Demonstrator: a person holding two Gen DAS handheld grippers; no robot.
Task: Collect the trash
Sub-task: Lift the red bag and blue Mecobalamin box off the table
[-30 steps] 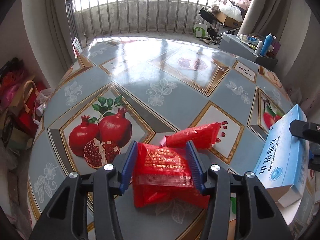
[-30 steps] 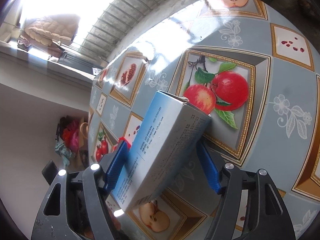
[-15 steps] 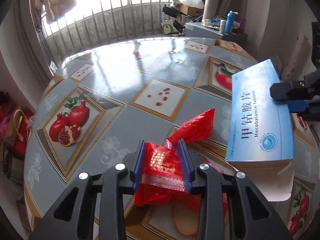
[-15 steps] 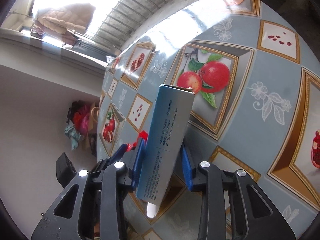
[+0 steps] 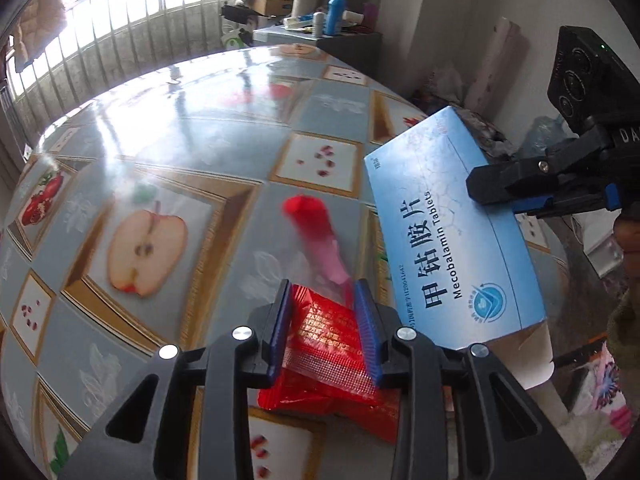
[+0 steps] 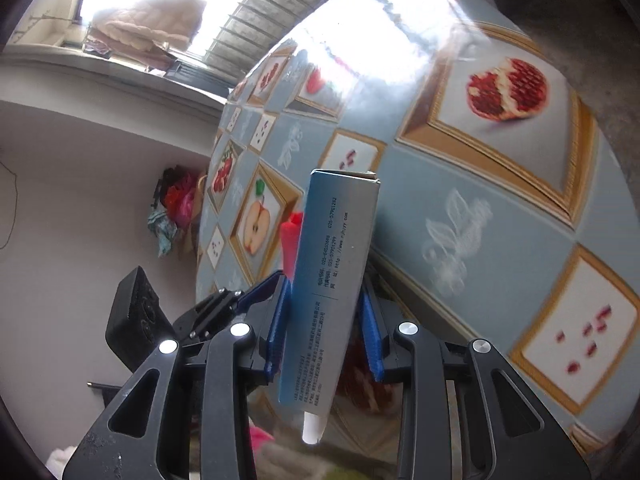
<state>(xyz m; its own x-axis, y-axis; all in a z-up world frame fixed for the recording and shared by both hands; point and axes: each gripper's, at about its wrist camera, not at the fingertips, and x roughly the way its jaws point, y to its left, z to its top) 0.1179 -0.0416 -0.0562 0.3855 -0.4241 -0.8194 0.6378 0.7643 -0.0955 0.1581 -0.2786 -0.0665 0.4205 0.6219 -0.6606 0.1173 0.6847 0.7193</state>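
My left gripper [image 5: 322,292] is shut on a crumpled red snack wrapper [image 5: 328,336], held above the fruit-patterned table [image 5: 200,120]; a loose red tail of the wrapper [image 5: 308,216] sticks out ahead, blurred. Beside it on the right, my right gripper [image 5: 492,192] is shut on a blue medicine box [image 5: 448,240] printed "Mecobalamin Tablets". In the right wrist view the box [image 6: 336,248] stands edge-on between the blue pads of the right gripper [image 6: 324,292], lifted over the table [image 6: 500,200], with the red wrapper [image 6: 290,236] and the left gripper [image 6: 256,292] just to its left.
A barred window railing [image 5: 120,32] runs behind the table. A low cabinet with bottles [image 5: 332,12] stands at the far right corner. Bags hang by the wall [image 6: 176,208]. A hand [image 5: 628,240] shows at the right edge.
Both grippers have closed tighter on their loads and swung sideways together over the table. The box has turned from flat to edge-on in the right gripper; the left wrist has rolled.
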